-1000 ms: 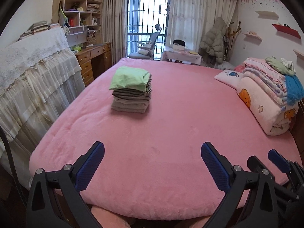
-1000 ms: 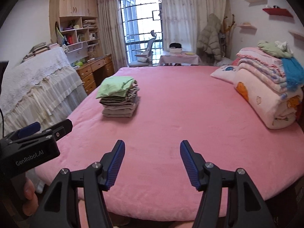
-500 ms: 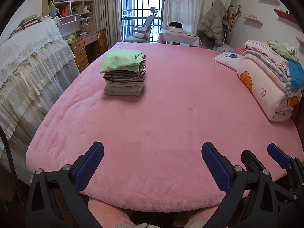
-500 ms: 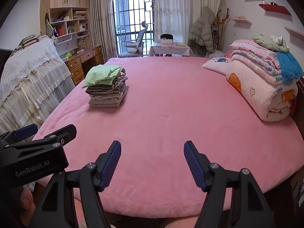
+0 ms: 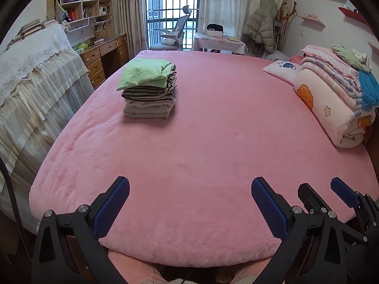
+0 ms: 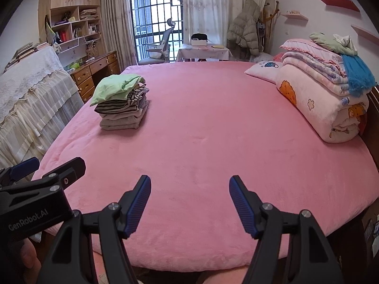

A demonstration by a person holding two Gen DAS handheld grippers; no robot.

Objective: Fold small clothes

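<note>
Both grippers held spread and empty over the near edge of the bed

The left gripper (image 5: 190, 197) and right gripper (image 6: 190, 196) are seen with jaws wide apart, nothing between them; since the earlier frames they have been lowered and tipped further down toward the pink bed cover (image 5: 201, 142), more of whose near edge is now shown. Open cover lies ahead. The stack of folded clothes (image 5: 148, 87) is left unmoved near the far left edge; rolled quilts (image 6: 327, 94) are piled along the right edge.
</note>
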